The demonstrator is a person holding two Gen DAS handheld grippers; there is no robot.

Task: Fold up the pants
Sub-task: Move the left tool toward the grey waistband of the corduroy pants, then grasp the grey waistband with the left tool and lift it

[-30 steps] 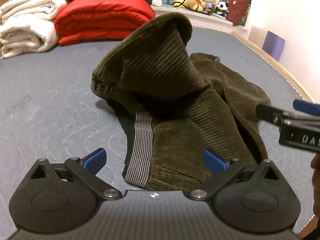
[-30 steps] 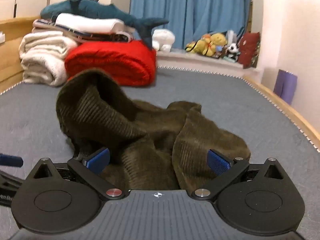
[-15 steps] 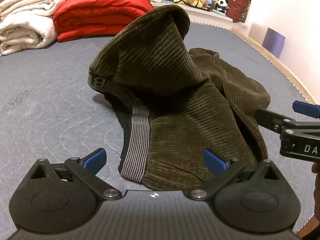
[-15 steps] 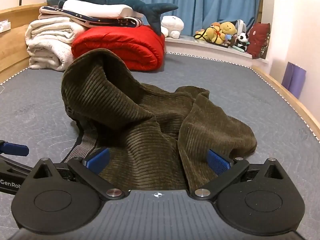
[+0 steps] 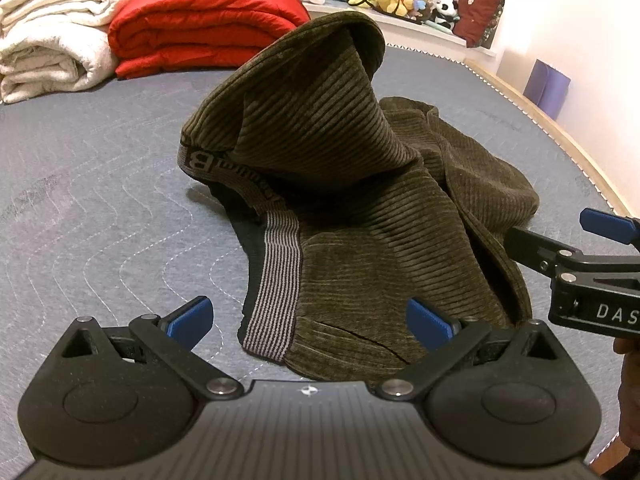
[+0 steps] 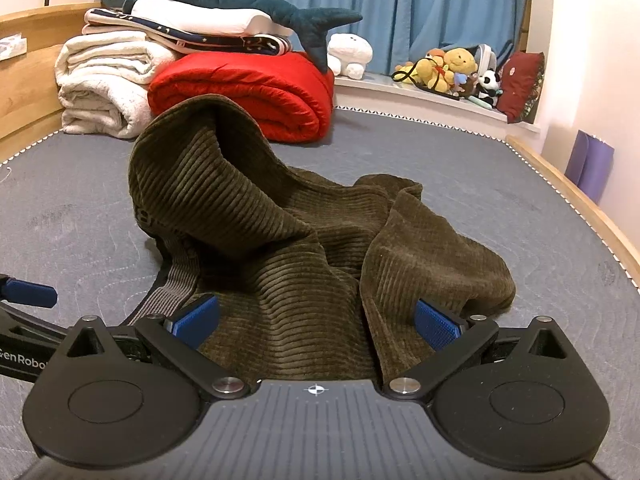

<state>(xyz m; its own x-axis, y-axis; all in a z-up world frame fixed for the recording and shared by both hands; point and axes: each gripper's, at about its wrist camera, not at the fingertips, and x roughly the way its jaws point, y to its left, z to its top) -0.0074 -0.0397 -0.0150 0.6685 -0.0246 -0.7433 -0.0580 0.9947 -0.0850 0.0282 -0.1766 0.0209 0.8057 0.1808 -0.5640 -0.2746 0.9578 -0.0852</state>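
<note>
Dark olive corduroy pants (image 5: pixel 360 216) lie crumpled on the grey quilted mattress (image 5: pixel 100 220), one part standing up in a peak. A grey striped waistband (image 5: pixel 276 280) shows at the near left edge. My left gripper (image 5: pixel 310 322) is open just in front of the near hem, nothing between its blue pads. In the right wrist view the same pants (image 6: pixel 288 264) fill the middle, and my right gripper (image 6: pixel 316 322) is open at their near edge, holding nothing. The right gripper also shows at the right side of the left wrist view, and the left gripper's blue tip (image 6: pixel 28 294) at the left.
A red folded duvet (image 6: pixel 256 96), white rolled blankets (image 6: pixel 104 80) and a blue plush shark (image 6: pixel 224 0) are stacked at the far left. Soft toys (image 6: pixel 452 68) sit on the window ledge. A wooden bed rail (image 6: pixel 580 208) runs along the right, with a purple object (image 6: pixel 590 164) beyond it.
Both grippers have risen and tilted a little, so the pants sit lower and fuller in view. The pants themselves have not moved. Both stay open.
</note>
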